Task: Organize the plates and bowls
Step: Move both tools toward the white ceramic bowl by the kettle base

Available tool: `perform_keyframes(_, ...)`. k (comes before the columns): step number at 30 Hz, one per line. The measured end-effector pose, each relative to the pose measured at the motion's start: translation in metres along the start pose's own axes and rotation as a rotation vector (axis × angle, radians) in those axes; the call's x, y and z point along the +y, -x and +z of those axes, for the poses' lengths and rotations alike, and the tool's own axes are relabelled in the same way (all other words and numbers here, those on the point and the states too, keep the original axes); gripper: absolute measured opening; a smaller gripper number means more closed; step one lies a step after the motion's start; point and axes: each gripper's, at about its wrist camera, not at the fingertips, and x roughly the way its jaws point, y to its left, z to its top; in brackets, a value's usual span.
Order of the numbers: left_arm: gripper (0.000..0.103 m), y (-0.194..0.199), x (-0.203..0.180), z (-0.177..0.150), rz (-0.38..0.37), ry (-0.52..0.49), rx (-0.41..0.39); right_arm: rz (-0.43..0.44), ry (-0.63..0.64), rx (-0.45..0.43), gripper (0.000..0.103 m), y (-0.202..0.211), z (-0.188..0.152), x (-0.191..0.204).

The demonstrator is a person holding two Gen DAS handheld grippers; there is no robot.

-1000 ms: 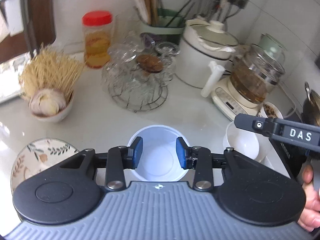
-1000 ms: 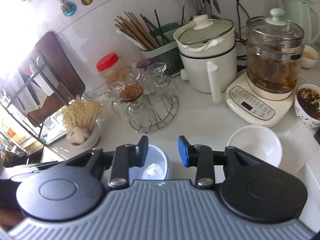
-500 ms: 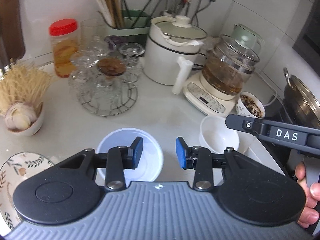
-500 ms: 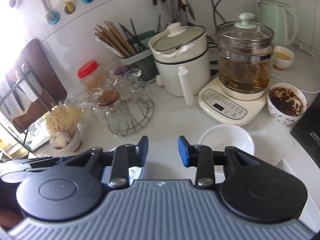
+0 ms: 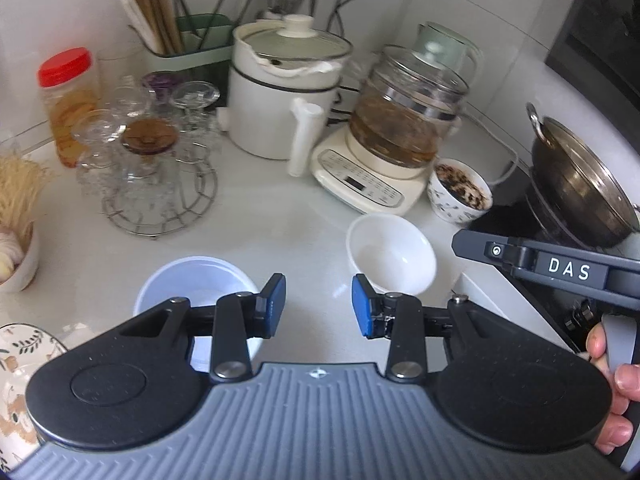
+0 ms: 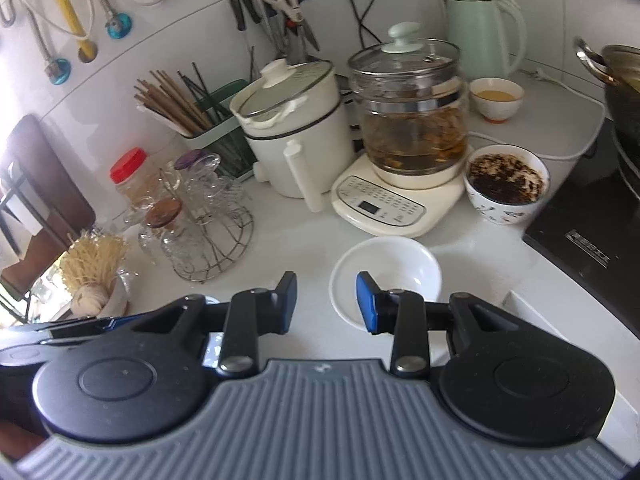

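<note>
Down at the bottom of both wrist views you've got the two grippers, and neither one has anything in it. The left gripper (image 5: pixel 318 306) has its blue pads spread wide with bare counter showing between them, and the right gripper (image 6: pixel 326 304) is open about the same amount, also empty.

My read is that this is the reach phase for a bowl, with nothing grabbed yet. The white bowl (image 6: pixel 386 278) sits lower centre in the right wrist view, just past the right-hand blue pad, so its near rim is almost at the fingertip but not between the fingers. In the left view the same white bowl (image 5: pixel 391 254) is up and to the right of the left gripper's gap.

The light blue bowl (image 5: pixel 192 286) is at lower left in the left wrist view, partly tucked under the left finger linkage, so it's beside the gap and not in it. A patterned plate (image 5: pixel 22 346) peeks in at the far left edge.

Next move, I'd guess: slide the right gripper a touch to the right and forward so one pad goes inside the white bowl's rim and one outside, then pinch. That rim looks thin and glossy, so a shallow bite could slip.

The tea maker (image 6: pixel 400 184) and a full patterned bowl (image 6: pixel 506 188) sit close behind, so not much room to overshoot.
</note>
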Motion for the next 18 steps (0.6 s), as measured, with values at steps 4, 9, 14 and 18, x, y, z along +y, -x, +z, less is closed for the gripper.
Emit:
perform_keyframes(4, 0.042, -0.006, -0.011, -0.001, -0.021, -0.027, 0.020, -0.025, -0.007, -0.006, 0.037, 0.009, -0.006, -0.009)
perform_keyframes(9, 0.042, -0.016, -0.023, 0.000, -0.050, -0.063, 0.045, -0.062, -0.051, -0.010, 0.037, 0.015, -0.011, -0.026)
perform_keyframes(14, 0.042, -0.026, -0.034, 0.003, -0.073, -0.089, 0.073, -0.093, -0.087, -0.023, 0.037, 0.021, -0.011, -0.045)
perform_keyframes(18, 0.042, -0.035, -0.042, 0.008, -0.079, -0.108, 0.088, -0.114, -0.113, -0.025, 0.037, 0.022, -0.012, -0.057)
